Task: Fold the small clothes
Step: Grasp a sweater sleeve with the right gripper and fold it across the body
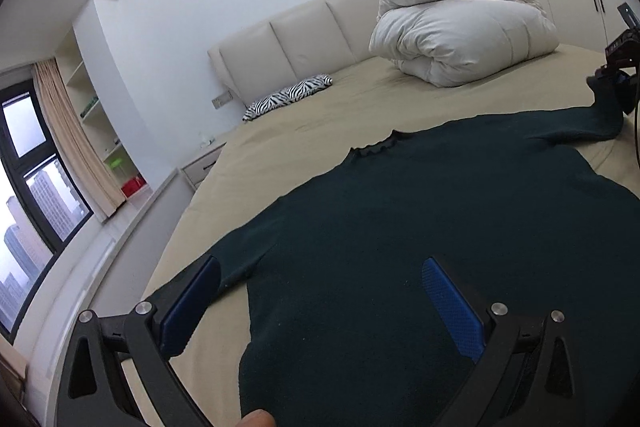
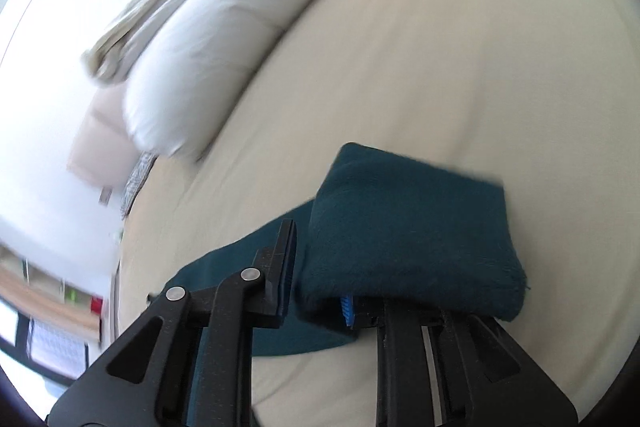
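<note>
The dark green sweater (image 1: 400, 227) lies flat on the bed (image 1: 320, 107), right gripper (image 2: 320, 267) clamped on its sleeve end (image 2: 412, 227) — likely to fold it across the body — while the left gripper (image 1: 320, 307) hovers wide apart over the hem, holding nothing.

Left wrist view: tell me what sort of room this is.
A bedroom, most likely in a home: a wide bed with a padded headboard, a folded white duvet on it, and a nightstand beside it.
</note>
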`<state>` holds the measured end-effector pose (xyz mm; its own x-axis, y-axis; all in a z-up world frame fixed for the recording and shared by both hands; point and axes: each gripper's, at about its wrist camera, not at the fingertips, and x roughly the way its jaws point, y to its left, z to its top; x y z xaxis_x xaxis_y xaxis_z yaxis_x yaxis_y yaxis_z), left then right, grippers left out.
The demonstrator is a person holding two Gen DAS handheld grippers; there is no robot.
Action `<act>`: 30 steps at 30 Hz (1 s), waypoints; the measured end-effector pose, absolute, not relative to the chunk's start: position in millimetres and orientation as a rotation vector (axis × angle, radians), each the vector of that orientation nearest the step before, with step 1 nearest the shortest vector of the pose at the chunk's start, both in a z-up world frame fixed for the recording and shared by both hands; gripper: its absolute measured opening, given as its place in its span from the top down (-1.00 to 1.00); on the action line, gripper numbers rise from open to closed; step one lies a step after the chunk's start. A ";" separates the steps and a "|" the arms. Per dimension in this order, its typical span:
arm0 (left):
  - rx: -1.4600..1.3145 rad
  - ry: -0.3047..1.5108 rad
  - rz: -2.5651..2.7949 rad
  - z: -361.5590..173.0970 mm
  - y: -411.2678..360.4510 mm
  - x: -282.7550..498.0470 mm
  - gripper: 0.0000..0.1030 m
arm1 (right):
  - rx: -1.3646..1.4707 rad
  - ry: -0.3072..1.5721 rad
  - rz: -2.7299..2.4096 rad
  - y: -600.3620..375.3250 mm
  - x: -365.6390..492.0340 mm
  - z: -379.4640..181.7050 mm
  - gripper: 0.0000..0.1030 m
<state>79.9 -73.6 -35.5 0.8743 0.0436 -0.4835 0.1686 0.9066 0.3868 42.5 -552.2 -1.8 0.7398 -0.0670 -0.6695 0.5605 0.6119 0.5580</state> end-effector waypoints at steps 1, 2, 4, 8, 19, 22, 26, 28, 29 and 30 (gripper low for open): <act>0.420 0.524 -0.059 -37.1 -69.8 81.5 -1.00 | 0.791 0.661 -0.356 -534.3 56.7 7.5 0.66; 0.403 0.540 -0.053 -40.1 -65.5 80.8 -1.00 | 0.739 0.671 -0.308 -513.3 72.4 16.4 0.66; 0.373 0.558 -0.030 -42.7 -55.3 83.9 -1.00 | 0.643 0.688 -0.221 -470.8 100.6 30.7 0.66; 0.251 0.607 0.016 -45.7 -25.3 100.1 -1.00 | 0.475 0.725 -0.043 -376.1 149.9 44.9 0.66; -0.339 0.860 -0.155 -79.5 55.8 146.4 -0.84 | 0.225 0.946 0.212 -190.8 206.9 -21.4 0.43; -0.402 0.873 -0.211 -81.0 50.6 157.4 -0.84 | 0.047 0.945 0.184 -165.6 163.6 -38.7 -0.33; -0.481 0.894 -0.288 -81.2 37.8 173.4 -0.84 | -0.193 0.922 0.248 -159.0 122.5 -37.5 -0.33; -0.489 0.906 -0.321 -81.4 25.4 183.5 -0.84 | -0.121 0.916 0.255 -185.7 106.5 -30.0 -0.34; -0.480 0.915 -0.332 -81.3 16.1 189.6 -0.84 | -0.057 0.915 0.262 -199.3 96.0 -25.7 -0.34; -0.460 0.922 -0.345 -80.2 5.2 194.4 -0.84 | 0.004 0.914 0.257 -212.2 85.5 -22.3 -0.34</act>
<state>194.4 5.2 -80.2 0.5609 -0.4733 -0.6792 0.0894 0.8503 -0.5187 85.5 -212.2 -22.3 0.5824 0.2216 -0.7821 -0.2184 0.9694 0.1120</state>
